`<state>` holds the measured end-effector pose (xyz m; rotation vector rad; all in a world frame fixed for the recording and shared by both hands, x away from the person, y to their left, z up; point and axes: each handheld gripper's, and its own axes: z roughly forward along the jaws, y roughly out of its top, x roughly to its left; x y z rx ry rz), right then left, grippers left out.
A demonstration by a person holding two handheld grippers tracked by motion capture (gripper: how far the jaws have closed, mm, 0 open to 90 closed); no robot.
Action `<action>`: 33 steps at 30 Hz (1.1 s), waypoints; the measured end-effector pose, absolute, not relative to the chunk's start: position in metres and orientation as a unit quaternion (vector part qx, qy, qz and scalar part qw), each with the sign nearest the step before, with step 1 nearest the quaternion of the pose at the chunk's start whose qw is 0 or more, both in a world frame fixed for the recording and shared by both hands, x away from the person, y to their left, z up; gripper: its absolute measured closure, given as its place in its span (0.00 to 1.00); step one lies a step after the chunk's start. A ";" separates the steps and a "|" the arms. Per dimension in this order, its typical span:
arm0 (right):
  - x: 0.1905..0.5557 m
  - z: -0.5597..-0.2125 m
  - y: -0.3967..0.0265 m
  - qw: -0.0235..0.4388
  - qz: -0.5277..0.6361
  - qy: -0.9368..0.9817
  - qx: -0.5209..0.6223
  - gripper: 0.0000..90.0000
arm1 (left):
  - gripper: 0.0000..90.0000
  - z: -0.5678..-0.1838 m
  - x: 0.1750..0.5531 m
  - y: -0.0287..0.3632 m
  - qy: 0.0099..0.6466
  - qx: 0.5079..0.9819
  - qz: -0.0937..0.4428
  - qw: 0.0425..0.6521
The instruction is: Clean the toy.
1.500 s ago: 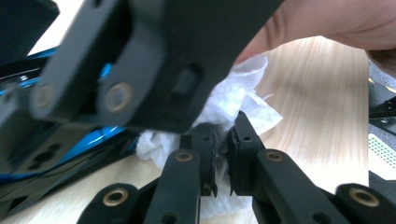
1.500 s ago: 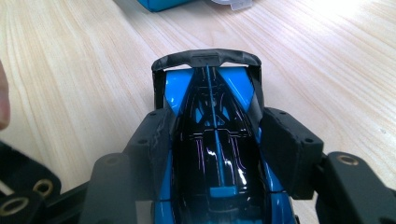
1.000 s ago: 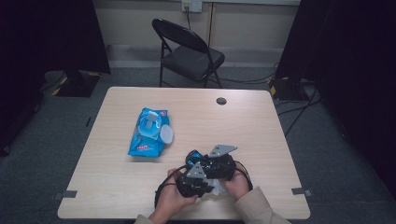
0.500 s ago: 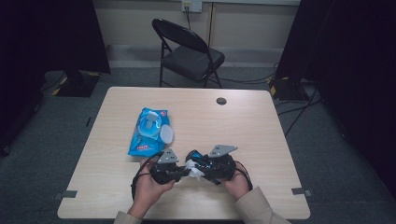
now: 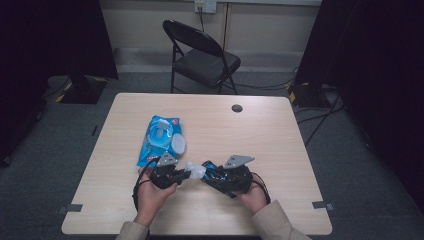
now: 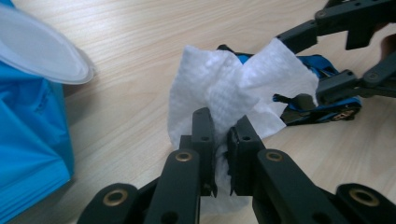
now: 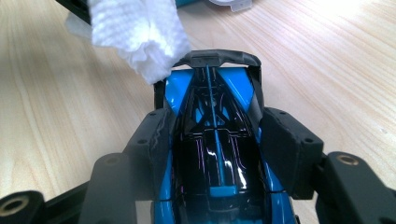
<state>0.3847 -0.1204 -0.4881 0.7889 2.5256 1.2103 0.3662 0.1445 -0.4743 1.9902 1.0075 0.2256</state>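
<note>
The white wipe (image 6: pixel 233 88) is bunched up near the front middle of the table (image 5: pixel 280 130), between the two grippers and touching the end of a blue and black toy car (image 7: pixel 215 140). The left gripper (image 6: pixel 222 135) pinches the wipe tight, and its bottom part is hidden behind the black jaws. The right gripper (image 7: pixel 212 135) squeezes the toy car from both sides; the car's near end is cut off at the picture's bottom edge. From the car, a blue wipes pack (image 5: pixel 159 140) with an open white lid lies at about 10 o'clock, and its writing is too small to read. Both hands come in from 6 o'clock, and the grippers point toward each other. A black folding chair (image 5: pixel 202 57) stands past the table at 12 o'clock.
</note>
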 end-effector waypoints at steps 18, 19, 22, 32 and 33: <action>0.384 -0.488 -0.121 0.117 0.414 0.862 0.267 0.48 | 0.93 -0.489 0.371 0.115 0.389 0.836 0.099 0.375; 0.384 -0.489 -0.121 0.117 0.414 0.862 0.267 0.48 | 0.93 -0.490 0.370 0.115 0.386 0.837 0.098 0.375; 0.384 -0.488 -0.121 0.117 0.414 0.863 0.266 0.48 | 0.93 -0.491 0.368 0.113 0.379 0.843 0.095 0.369; 0.384 -0.488 -0.121 0.117 0.414 0.863 0.267 0.48 | 0.93 -0.491 0.361 0.108 0.366 0.852 0.083 0.366; 0.384 -0.489 -0.120 0.117 0.414 0.862 0.267 0.48 | 0.93 -0.491 0.361 0.107 0.366 0.852 0.081 0.366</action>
